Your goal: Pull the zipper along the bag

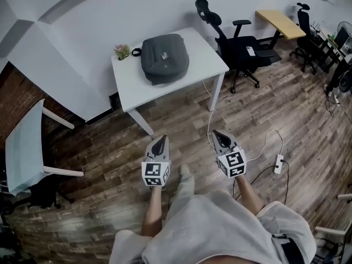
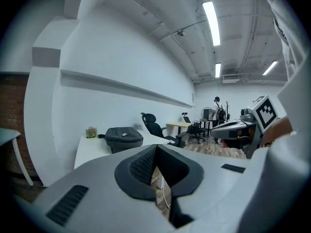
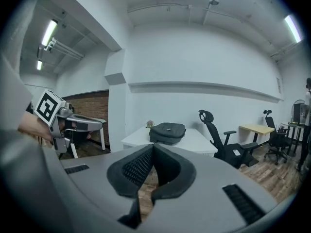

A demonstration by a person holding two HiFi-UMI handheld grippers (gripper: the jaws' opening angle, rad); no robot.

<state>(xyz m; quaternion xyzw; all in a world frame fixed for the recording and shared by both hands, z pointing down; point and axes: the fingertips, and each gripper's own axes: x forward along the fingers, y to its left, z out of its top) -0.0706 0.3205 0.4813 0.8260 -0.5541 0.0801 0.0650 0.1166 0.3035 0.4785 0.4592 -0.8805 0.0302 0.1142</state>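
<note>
A dark grey bag (image 1: 164,57) lies on a white table (image 1: 198,65) against the far wall; it also shows as the bag (image 2: 124,136) in the left gripper view and the bag (image 3: 167,131) in the right gripper view. Both grippers are held over the wooden floor, well short of the table. My left gripper (image 1: 160,141) is shut with nothing between its jaws, and so is my right gripper (image 1: 218,135). The left gripper (image 2: 156,148) and the right gripper (image 3: 153,147) both point toward the table.
A small potted plant (image 1: 121,51) stands at the table's left corner. A black office chair (image 1: 234,45) stands right of the table, a white chair (image 1: 27,147) at the left. A white cable and power strip (image 1: 279,163) lie on the floor at right.
</note>
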